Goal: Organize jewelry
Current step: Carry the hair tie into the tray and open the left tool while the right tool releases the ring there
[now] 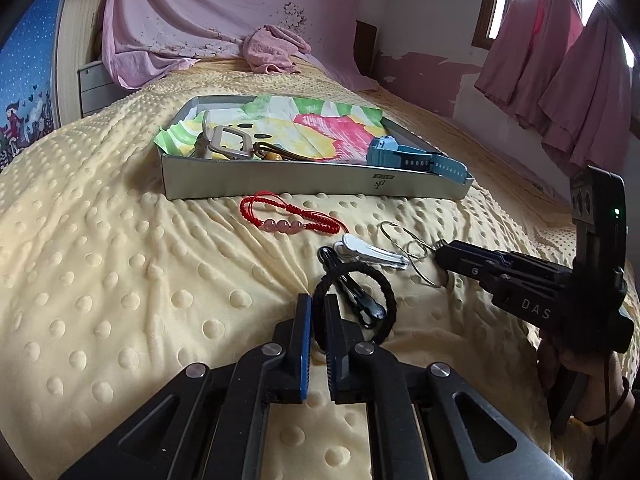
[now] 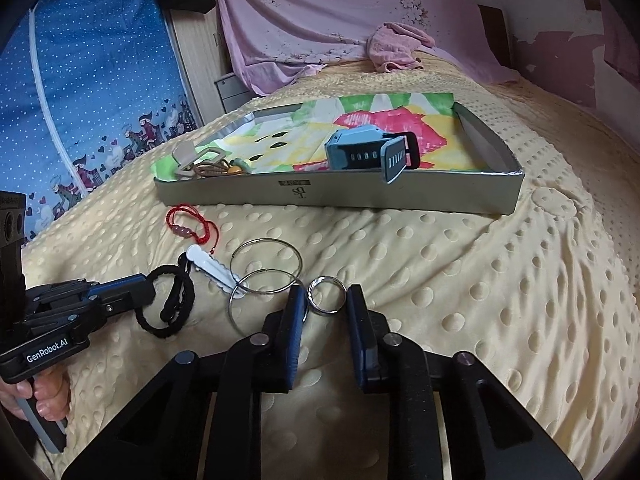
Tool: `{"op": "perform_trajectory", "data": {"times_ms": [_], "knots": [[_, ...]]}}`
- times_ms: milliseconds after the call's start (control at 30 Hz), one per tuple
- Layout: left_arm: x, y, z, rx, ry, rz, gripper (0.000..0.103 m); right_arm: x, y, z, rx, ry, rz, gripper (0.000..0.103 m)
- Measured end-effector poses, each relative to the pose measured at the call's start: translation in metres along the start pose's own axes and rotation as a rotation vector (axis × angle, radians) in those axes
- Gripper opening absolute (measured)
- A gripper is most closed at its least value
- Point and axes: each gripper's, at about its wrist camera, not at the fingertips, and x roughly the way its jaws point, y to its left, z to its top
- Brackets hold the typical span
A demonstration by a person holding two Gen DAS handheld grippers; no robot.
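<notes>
A grey tray [image 1: 304, 180] [image 2: 460, 196] lined with colourful paper holds a blue watch [image 1: 404, 154] [image 2: 360, 152] and a buckle with cords [image 1: 228, 142]. On the yellow blanket lie a red cord bracelet [image 1: 280, 218] [image 2: 192, 224], a white hair clip [image 1: 372, 254] [image 2: 212, 266], a black clip [image 1: 352, 296], two wire hoops [image 2: 266, 270] and a silver ring [image 2: 327, 295]. My left gripper [image 1: 318, 304] [image 2: 150, 290] stands slightly open astride the edge of a black hair tie [image 1: 384, 284] [image 2: 176, 320]. My right gripper [image 2: 323, 300] [image 1: 440, 258] is open with the ring between its fingers.
A pink towel [image 1: 276, 50] lies at the far end of the bed, under a pink hanging sheet. A blue patterned curtain [image 2: 92, 100] hangs on the left, pink curtains [image 1: 560, 68] on the right.
</notes>
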Motion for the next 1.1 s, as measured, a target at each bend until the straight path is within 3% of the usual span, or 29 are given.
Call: {"op": "perform_trajectory", "data": {"times_ms": [300,500,833,1100], "knots": [[-0.013,-0.011,-0.011,0.028,-0.003,-0.015,0.006,-0.01,0.009,-0.006,-0.035,-0.016,0.025,0.018],[-0.025,-0.012,-0.003,-0.005,-0.064,-0.005,0.006,-0.029,0.024,-0.007,-0.113,-0.082,0.036,0.018],[-0.019,-0.015,0.05,-0.101,-0.205,0.028,0.006,-0.053,0.004,0.025,-0.057,-0.237,0.012,0.018],[0.029,-0.022,0.098,-0.148,-0.225,0.06,0.006,-0.039,-0.034,0.071,-0.033,-0.27,-0.103,0.018]]}}
